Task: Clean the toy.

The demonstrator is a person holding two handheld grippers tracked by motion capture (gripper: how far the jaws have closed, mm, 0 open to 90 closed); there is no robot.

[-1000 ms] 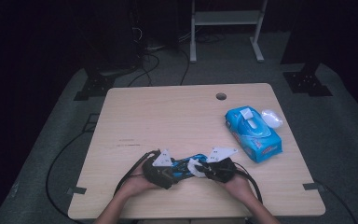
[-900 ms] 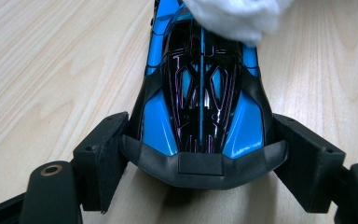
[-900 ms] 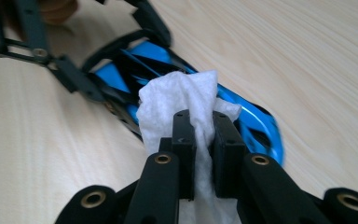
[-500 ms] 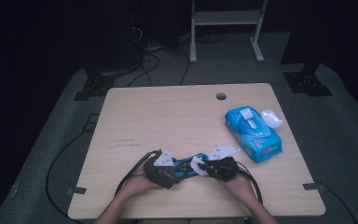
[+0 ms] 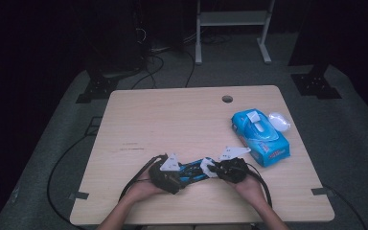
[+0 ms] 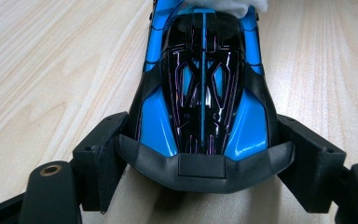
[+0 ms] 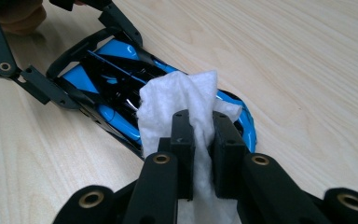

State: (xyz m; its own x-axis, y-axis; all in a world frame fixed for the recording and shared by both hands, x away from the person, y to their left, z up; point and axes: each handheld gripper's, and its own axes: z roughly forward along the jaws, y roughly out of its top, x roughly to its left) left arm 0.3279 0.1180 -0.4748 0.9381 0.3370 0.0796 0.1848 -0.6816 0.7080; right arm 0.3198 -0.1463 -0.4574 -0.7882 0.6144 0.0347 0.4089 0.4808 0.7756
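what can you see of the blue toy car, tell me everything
The toy car is glossy blue plastic with a black top marked by thin lines and a black bar across the near end. It lies flat on the wooden table near the front edge. The left gripper clamps that end from both sides. A white wipe, pinched in the right gripper, rests on its other end.

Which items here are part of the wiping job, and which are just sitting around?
In use:
- toy car, clamped by left gripper
- white wipe, pinched in right gripper, resting on the car

Idle:
- blue wipes pack
- white lid-like piece beside the pack
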